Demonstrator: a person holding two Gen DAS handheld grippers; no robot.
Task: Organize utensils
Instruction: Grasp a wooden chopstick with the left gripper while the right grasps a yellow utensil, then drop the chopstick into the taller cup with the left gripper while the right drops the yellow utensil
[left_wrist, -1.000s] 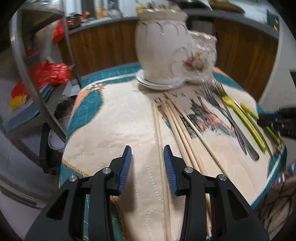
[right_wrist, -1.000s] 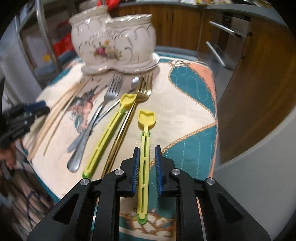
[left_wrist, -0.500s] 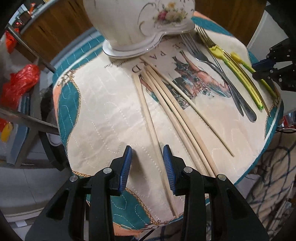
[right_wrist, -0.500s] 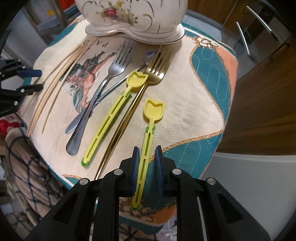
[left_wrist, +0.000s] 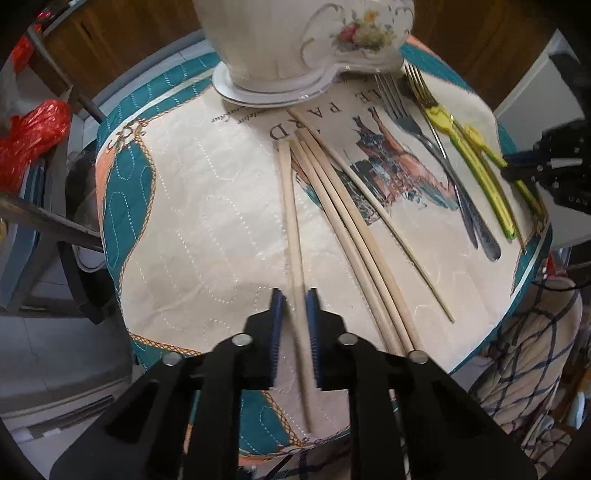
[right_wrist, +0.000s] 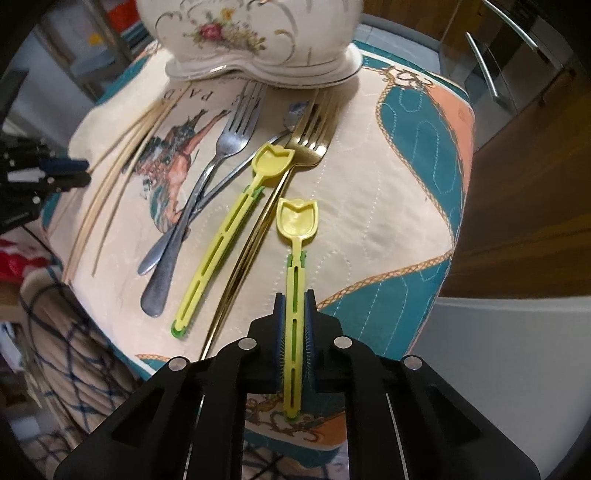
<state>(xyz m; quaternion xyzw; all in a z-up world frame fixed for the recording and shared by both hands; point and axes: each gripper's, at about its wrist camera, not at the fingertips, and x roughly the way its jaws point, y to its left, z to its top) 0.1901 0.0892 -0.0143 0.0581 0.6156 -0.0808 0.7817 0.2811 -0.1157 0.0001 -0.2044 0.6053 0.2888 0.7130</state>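
Now that your left gripper (left_wrist: 295, 321) has narrowed around one chopstick (left_wrist: 291, 236), it isn't clamped yet — squeeze. Your right gripper (right_wrist: 294, 325) stays clamped on the yellow spoon (right_wrist: 295, 258) — lift it next.

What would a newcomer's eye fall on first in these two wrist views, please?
Probably the yellow tulip-shaped spoon, its slotted handle clamped in the right gripper near the table's front edge. Next, the left gripper has its jaws either side of one wooden chopstick. Behind everything stands the white floral ceramic holder.
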